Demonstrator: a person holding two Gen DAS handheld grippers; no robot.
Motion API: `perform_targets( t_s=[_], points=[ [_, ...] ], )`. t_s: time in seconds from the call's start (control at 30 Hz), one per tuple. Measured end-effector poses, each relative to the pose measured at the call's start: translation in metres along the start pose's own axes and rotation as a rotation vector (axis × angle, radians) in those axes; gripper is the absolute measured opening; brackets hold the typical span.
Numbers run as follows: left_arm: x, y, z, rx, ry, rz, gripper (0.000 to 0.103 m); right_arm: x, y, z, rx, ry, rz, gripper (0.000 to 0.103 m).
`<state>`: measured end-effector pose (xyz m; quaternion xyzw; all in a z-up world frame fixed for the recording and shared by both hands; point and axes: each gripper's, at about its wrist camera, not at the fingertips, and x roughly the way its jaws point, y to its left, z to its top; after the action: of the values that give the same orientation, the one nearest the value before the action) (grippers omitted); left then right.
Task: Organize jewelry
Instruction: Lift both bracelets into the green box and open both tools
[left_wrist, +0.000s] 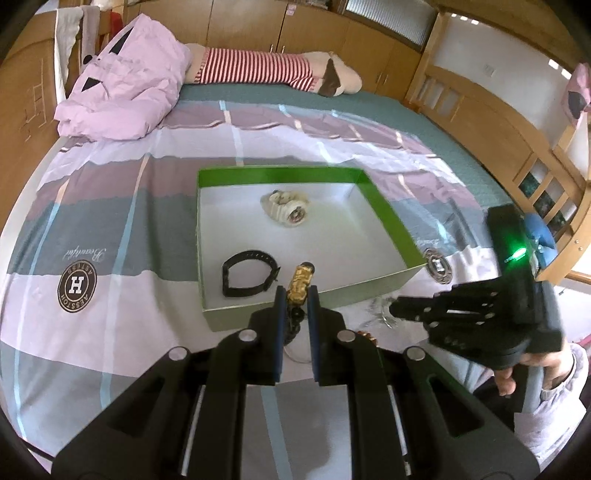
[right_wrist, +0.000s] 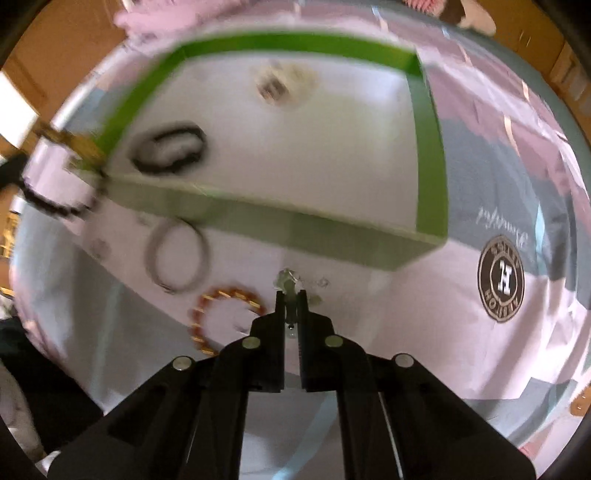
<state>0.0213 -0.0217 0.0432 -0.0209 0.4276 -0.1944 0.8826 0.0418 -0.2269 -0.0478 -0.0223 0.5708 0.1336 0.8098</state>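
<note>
My left gripper (left_wrist: 297, 293) is shut on a bracelet of gold and black beads (left_wrist: 301, 282), held just over the near wall of a green box (left_wrist: 388, 218). On the box's white floor lie a white watch (left_wrist: 284, 206) and a black band (left_wrist: 249, 273). In the right wrist view my right gripper (right_wrist: 291, 295) points steeply down at the bedsheet in front of the box (right_wrist: 295, 229), shut on a small silver piece of jewelry (right_wrist: 288, 280). A gold bead bracelet (right_wrist: 221, 314) and a grey bangle (right_wrist: 177, 254) lie on the sheet to its left. The right gripper (left_wrist: 397, 308) also shows at the right of the left wrist view.
The box sits on a bed with a striped pink, grey and white sheet (left_wrist: 110, 206). A pink quilt (left_wrist: 122, 85) and a striped plush toy (left_wrist: 258, 68) lie at the far end. A wooden bed frame (left_wrist: 498, 122) runs along the right. A person's hand (left_wrist: 524, 369) holds the right gripper.
</note>
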Motion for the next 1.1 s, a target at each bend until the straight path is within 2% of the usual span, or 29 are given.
perform_targets(
  t_s=[0.1,0.17,0.33,0.4,0.5,0.57,0.6,0.63,0.67,0.7,0.8,0.83,0.9,0.93,1.0,1.1],
  points=[
    [-0.012,-0.002,0.005,-0.004,-0.037,-0.009,0.011,-0.039,0.004,0.004,-0.002,-0.12,0.099,0.005],
    [-0.018,-0.003,0.008,-0.007,-0.058,-0.012,0.011,-0.058,0.006,0.012,0.004,-0.194,0.131,0.005],
    [-0.012,-0.006,0.023,-0.007,-0.089,0.012,0.011,-0.09,0.008,0.026,0.033,-0.353,0.134,0.005],
    [0.002,-0.004,0.029,-0.019,-0.069,0.02,0.011,-0.09,0.007,0.033,0.043,-0.365,0.132,0.006],
    [0.03,0.003,0.034,-0.032,-0.023,0.011,0.012,-0.068,0.002,0.047,0.075,-0.323,0.107,0.006],
    [0.043,0.01,0.033,-0.044,-0.011,0.04,0.014,-0.045,-0.003,0.055,0.099,-0.276,0.092,0.007],
    [0.047,0.014,0.032,-0.051,-0.007,0.052,0.023,-0.039,-0.004,0.056,0.107,-0.265,0.084,0.01],
    [0.048,0.016,0.031,-0.053,-0.001,0.053,0.03,-0.034,-0.006,0.056,0.119,-0.256,0.072,0.023],
    [0.045,0.019,0.03,-0.056,0.001,0.053,0.032,-0.032,-0.007,0.055,0.128,-0.252,0.066,0.04],
    [0.043,0.021,0.028,-0.056,0.001,0.051,0.032,-0.034,-0.009,0.052,0.136,-0.257,0.067,0.045],
    [0.027,0.026,0.02,-0.042,0.035,0.016,0.035,-0.042,-0.011,0.042,0.117,-0.249,0.111,0.047],
    [0.023,0.029,0.013,-0.031,0.069,0.002,0.035,-0.043,-0.013,0.039,0.112,-0.233,0.139,0.047],
    [0.025,0.033,0.003,-0.033,0.126,-0.008,0.035,-0.035,-0.013,0.029,0.074,-0.127,0.217,0.047],
    [0.029,0.036,-0.001,-0.041,0.158,-0.014,0.035,-0.029,-0.011,0.024,0.053,-0.076,0.225,0.047],
    [0.045,0.038,-0.009,-0.054,0.22,-0.014,0.035,-0.011,-0.008,0.015,0.027,0.01,0.177,0.047],
    [0.067,0.039,-0.015,-0.06,0.277,0.024,0.035,0.014,-0.015,0.008,0.072,0.068,0.11,0.046]
  ],
)
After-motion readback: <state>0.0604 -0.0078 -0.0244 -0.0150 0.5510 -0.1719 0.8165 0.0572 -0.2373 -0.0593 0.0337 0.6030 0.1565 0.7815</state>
